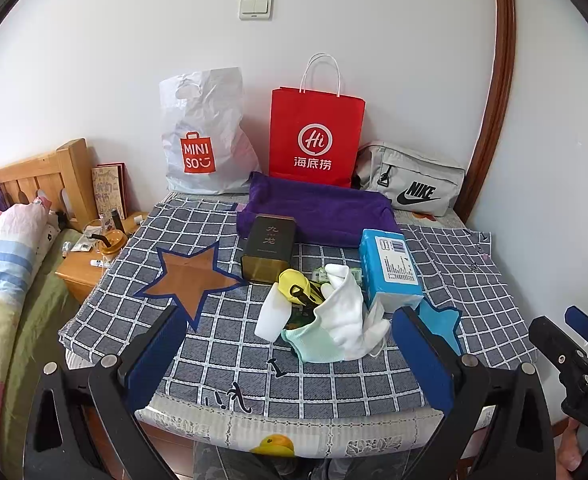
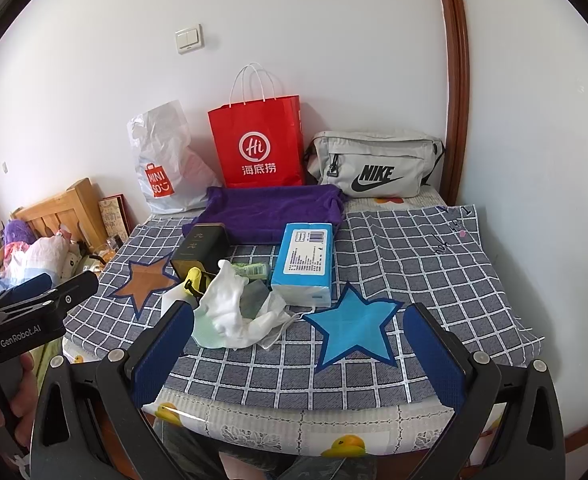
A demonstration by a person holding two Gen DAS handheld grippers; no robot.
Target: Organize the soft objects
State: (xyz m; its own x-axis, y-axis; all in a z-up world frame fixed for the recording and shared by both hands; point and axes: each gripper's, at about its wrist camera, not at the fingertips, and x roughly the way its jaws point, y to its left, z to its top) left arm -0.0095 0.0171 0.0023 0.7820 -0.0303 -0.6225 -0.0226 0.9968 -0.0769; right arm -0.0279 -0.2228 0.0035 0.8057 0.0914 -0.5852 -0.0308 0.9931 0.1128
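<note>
A white glove [image 1: 345, 312], crumpled with a mint-green cuff, lies in a small heap on the grey checked cloth [image 1: 254, 364], between a dark tin [image 1: 268, 248] and a blue tissue pack [image 1: 391, 270]. The left gripper [image 1: 290, 360] and the right gripper [image 2: 299, 352] hover near the table's front edge, jaws spread wide, holding nothing.

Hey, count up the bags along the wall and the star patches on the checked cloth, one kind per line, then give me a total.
Bags: 3, the white plastic bag, the red paper bag and the grey waist bag.
Star patches: 2, the brown star and the blue star.
Total: 5
</note>
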